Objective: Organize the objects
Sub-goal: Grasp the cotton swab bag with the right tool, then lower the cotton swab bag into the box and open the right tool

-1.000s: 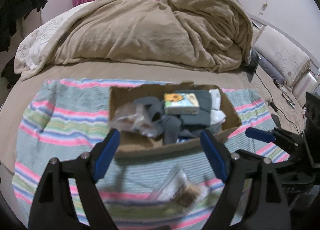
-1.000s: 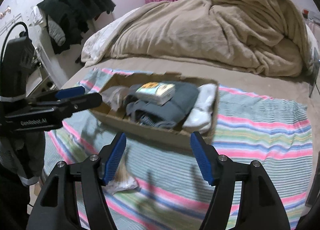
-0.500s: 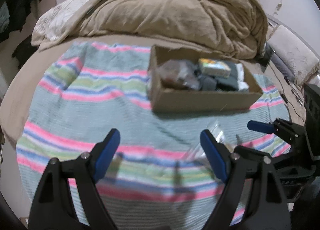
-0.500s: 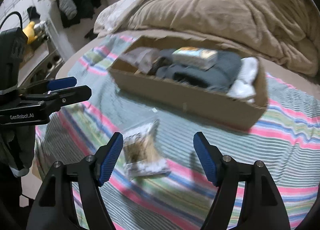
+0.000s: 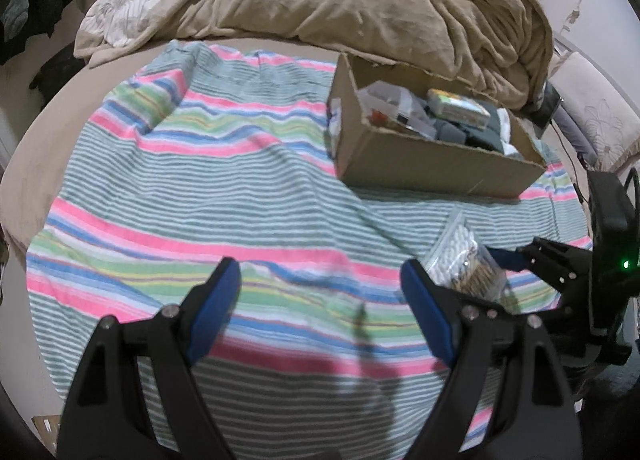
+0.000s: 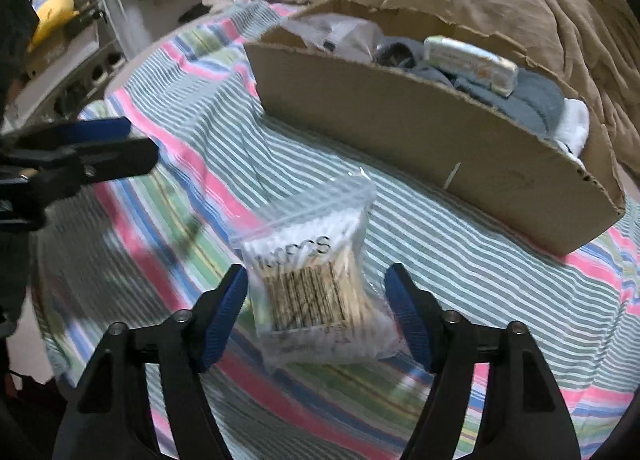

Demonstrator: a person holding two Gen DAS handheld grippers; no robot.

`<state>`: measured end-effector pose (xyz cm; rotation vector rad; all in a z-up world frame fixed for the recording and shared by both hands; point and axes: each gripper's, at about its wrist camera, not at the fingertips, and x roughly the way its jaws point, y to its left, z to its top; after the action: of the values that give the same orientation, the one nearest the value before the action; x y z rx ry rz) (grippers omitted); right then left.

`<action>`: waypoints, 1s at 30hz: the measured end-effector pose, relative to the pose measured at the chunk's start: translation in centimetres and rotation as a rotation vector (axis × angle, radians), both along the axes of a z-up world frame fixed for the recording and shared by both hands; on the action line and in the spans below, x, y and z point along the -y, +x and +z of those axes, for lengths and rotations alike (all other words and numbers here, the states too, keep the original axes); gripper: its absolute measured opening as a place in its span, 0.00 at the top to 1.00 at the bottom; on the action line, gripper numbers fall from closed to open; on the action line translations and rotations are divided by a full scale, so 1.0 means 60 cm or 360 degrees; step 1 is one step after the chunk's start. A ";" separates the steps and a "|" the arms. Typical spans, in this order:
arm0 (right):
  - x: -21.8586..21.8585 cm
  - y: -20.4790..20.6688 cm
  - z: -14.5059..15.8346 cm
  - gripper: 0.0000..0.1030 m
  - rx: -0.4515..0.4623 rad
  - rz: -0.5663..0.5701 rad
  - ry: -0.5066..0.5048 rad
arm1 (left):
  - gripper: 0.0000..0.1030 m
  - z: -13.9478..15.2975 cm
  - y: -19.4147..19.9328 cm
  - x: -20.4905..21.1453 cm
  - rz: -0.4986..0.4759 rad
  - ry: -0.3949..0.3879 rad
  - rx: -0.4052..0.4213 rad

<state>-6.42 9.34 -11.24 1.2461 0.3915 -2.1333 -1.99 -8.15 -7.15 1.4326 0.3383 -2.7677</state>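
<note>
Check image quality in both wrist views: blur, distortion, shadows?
Left wrist: fisheye bends the bed edge; bag soft, box fairly sharp; claw shadows on the blanket. Right wrist: bag print smeared, left side streaked by motion; box wall bowed.

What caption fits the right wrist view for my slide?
Open right gripper straddles a zip bag of cotton swabs on the striped blanket, before the cardboard box.

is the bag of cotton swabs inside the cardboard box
No, the bag of cotton swabs lies on the striped blanket in front of the cardboard box.
</note>
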 end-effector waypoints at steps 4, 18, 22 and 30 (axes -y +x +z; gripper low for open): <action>-0.006 0.003 0.010 0.56 0.0009 0.0012 -0.0053 | 0.19 0.003 -0.002 -0.003 -0.0002 0.0003 -0.0006; -0.085 -0.015 0.120 0.58 -0.0096 -0.0151 -0.0312 | 0.19 0.036 -0.014 -0.023 -0.0034 -0.0008 -0.0079; -0.116 -0.039 0.147 0.58 -0.0170 -0.0232 -0.0328 | 0.19 0.046 -0.022 -0.027 -0.0044 -0.0008 -0.0110; -0.173 -0.081 0.159 0.58 -0.0203 -0.0374 -0.0362 | 0.19 0.061 -0.047 -0.035 -0.0051 -0.0028 -0.0142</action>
<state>-11.25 19.70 -1.69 1.0735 0.0524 -2.3865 -4.84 -6.07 -3.51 1.3255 0.2937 -2.8587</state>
